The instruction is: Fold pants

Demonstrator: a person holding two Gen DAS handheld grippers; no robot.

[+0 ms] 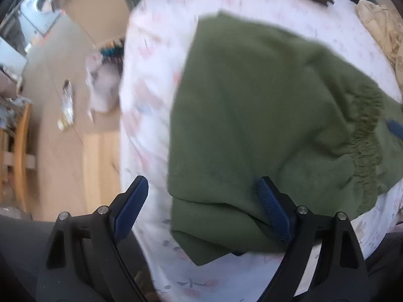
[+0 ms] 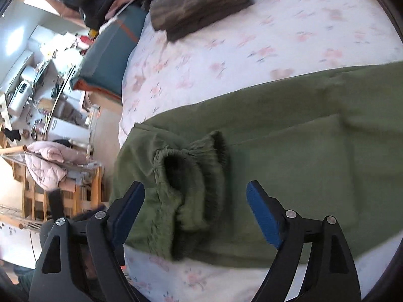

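Note:
Green pants (image 1: 264, 115) lie folded on a bed with a white floral sheet (image 1: 148, 95). Their gathered elastic waistband (image 1: 365, 138) is at the right of the left wrist view. My left gripper (image 1: 204, 198) hangs open over the pants' near left edge, with its right finger above green cloth and its left finger above the sheet. In the right wrist view the waistband (image 2: 191, 176) is bunched up on the pants (image 2: 302, 151). It lies between the spread fingers of my right gripper (image 2: 196, 203), which is open, and the pads stand apart from the cloth.
A dark folded garment (image 2: 201, 2) lies at the far side of the bed, and a beige garment (image 1: 382, 30) at the far right. Left of the bed edge are the floor (image 1: 63, 151), a teal cushion (image 2: 108, 58), wooden furniture (image 2: 32, 196) and a pink jacket (image 2: 47, 163).

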